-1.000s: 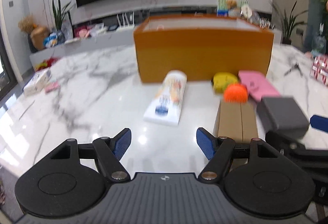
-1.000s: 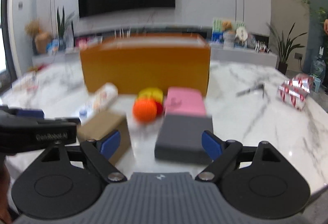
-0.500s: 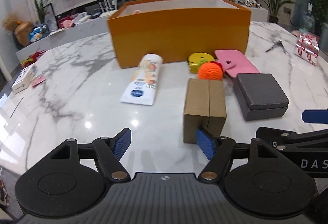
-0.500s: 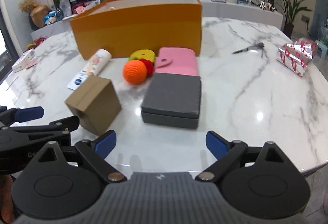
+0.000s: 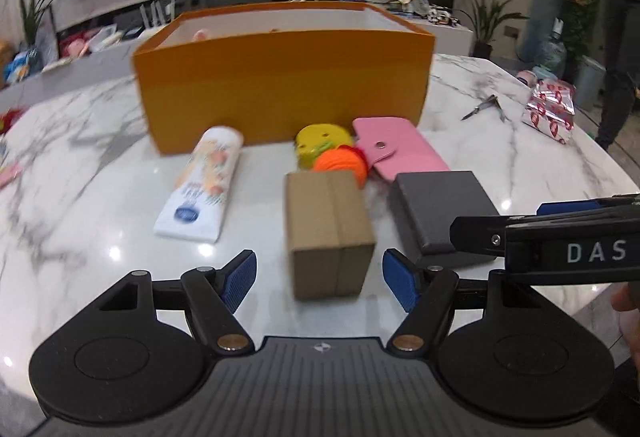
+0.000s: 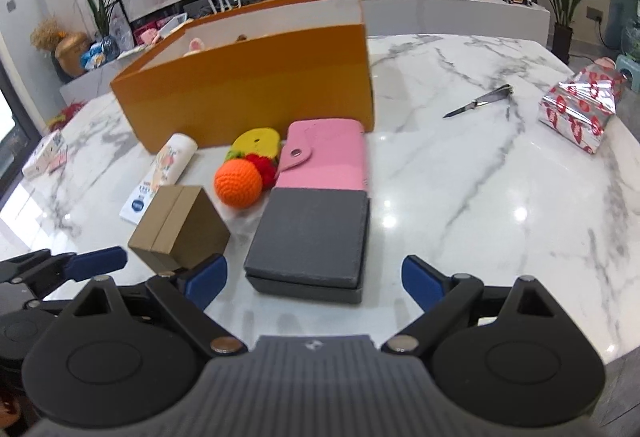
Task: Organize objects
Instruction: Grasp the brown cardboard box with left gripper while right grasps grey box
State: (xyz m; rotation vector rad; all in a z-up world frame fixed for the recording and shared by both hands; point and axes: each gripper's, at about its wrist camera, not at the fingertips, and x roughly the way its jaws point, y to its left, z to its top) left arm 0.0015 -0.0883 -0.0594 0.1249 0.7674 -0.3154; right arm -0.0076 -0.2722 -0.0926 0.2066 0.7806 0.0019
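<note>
- The left claw (image 5: 319,274) stands wide open with nothing in it; its blue pads (image 5: 240,279) sit either side of the near end of the cardboard box (image 5: 329,233), apart from it.
- The right claw (image 6: 314,279) is also spread wide and empty, hovering at the near edge of the grey box (image 6: 310,237), pads not touching it.
- In the left wrist view the right claw's arm crosses the right edge and hides the near right corner of the grey box; only the letters "DAS" can be read on it.
- In the right wrist view the cardboard box stands just left of the grey box, its near corner hidden behind the left-hand blue pad.
- Beyond the grey box lies the pink wallet (image 6: 326,157), touching its far edge.
- Left of the wallet an orange knitted ball (image 6: 238,183) rests against a red and yellow knitted piece (image 6: 256,145), most of which it covers.
- Further left a white tube (image 5: 202,185) lies on the marble table (image 6: 480,177), its print too blurred to read.
- The orange storage box (image 5: 284,85) stands at the far side, open on top; something pinkish inside is barely visible over the rim.
- Far right lie a metal tool (image 6: 480,101) and a red-patterned foil packet (image 6: 578,107).
- A standing person (image 5: 616,29) is cut off at the left wrist view's top right edge.
</note>
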